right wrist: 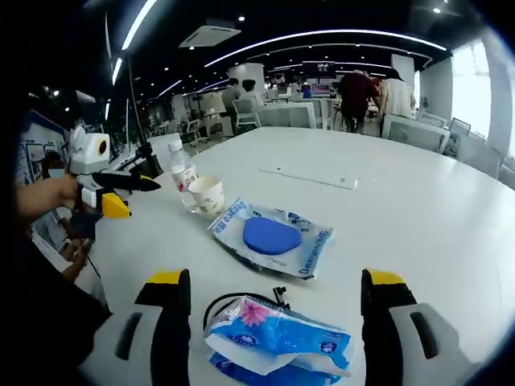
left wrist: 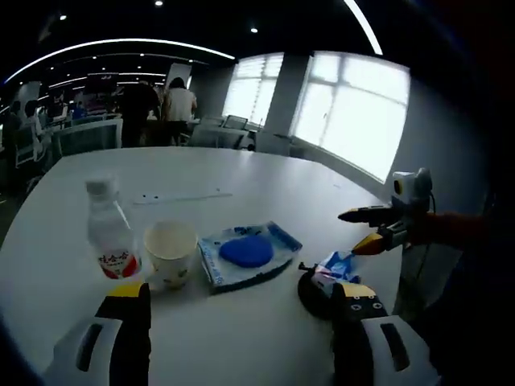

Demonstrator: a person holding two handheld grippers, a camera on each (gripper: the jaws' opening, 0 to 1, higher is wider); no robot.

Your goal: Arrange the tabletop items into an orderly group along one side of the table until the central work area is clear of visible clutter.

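1. Lined along the white bench [left wrist: 265, 181]: water bottle [left wrist: 110, 237], paper cup [left wrist: 170, 253], blue-disc packet [left wrist: 246, 253], tissue pack [right wrist: 278, 338] atop a black cable [right wrist: 233, 301].
2. Left tongs [left wrist: 241, 322] spread wide, holding nothing; cup at 11 o'clock.
3. Right tongs [right wrist: 269, 301] spread, empty, tissue pack lying between.

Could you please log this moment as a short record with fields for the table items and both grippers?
surface: white table
bottle: upright, capped water bottle, beside the cup
cup: paper cup, upright
packet: clear packet holding a blue disc, lying flat
tissues: blue tissue pack between the right gripper's jaws
cable: black cable under the tissues
left gripper: open, empty
right gripper: open
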